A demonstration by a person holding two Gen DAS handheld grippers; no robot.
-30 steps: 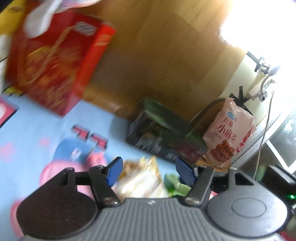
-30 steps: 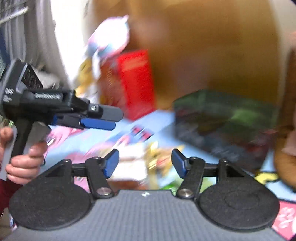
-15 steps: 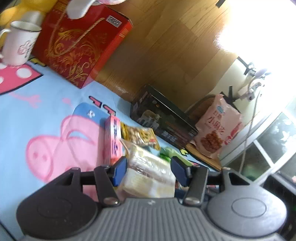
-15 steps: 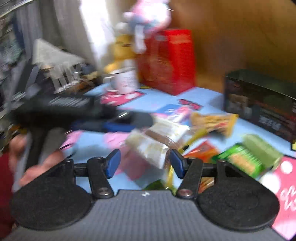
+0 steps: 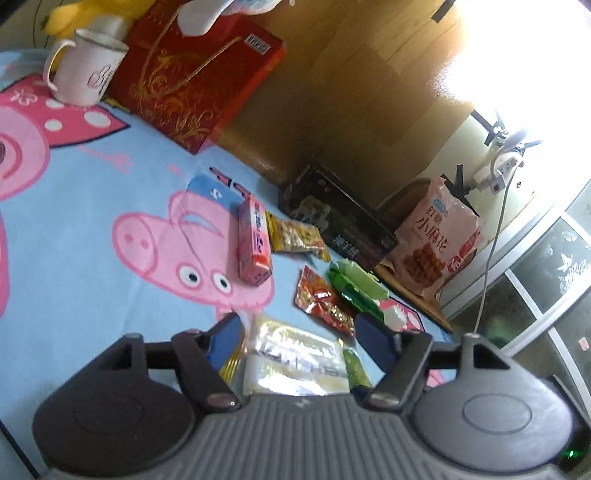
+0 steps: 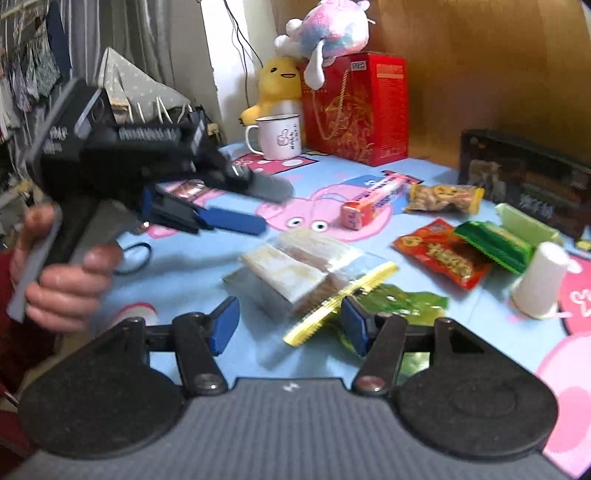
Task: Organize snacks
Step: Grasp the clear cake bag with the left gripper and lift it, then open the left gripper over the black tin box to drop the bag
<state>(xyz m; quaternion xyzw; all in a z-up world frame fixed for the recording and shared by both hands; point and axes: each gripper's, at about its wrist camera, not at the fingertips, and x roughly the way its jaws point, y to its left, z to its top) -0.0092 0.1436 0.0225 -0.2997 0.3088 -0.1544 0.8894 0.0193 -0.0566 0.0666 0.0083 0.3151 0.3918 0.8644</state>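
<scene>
Right gripper (image 6: 290, 325) sits low over the blue cartoon cloth (image 6: 192, 280), jaws spread and opening a touch, nothing pinched between them. Just ahead of its fingers lies the clear packet of pale biscuits (image 6: 295, 266), flat on the cloth, with a yellow-edged wrapper (image 6: 343, 299) and a green wrapper (image 6: 402, 301) tucked against its near side.

Off to the left, a hand (image 6: 62, 273) grips the left gripper (image 6: 255, 205), which hangs above the cloth, jaws opening, pads bare. From its own camera the same biscuit packet (image 5: 295, 360) shows between the blue pads (image 5: 225, 338), but neither pad presses on it: it is released, resting on the cloth.

Further out, a red packet (image 6: 439, 254) and a green packet (image 6: 491, 243) lie side by side, touching, with a white paper cup (image 6: 539, 280) tipped over just to their right. Beyond them, a long pink box (image 6: 373, 201) lies across the pig's face, and a yellow peanut bag (image 6: 443, 199) rests just beside it.

At the back edge: a dark box (image 6: 528, 177) on the right, a red gift box (image 6: 354, 110) against the wooden panel, a white mug (image 6: 279, 136) in front of it, a yellow plush (image 6: 277, 85) behind the mug, a pastel plush (image 6: 325, 33) on top of the red box. In the left view, a pink bag of twists (image 5: 439, 240) leans up beyond the dark box.
</scene>
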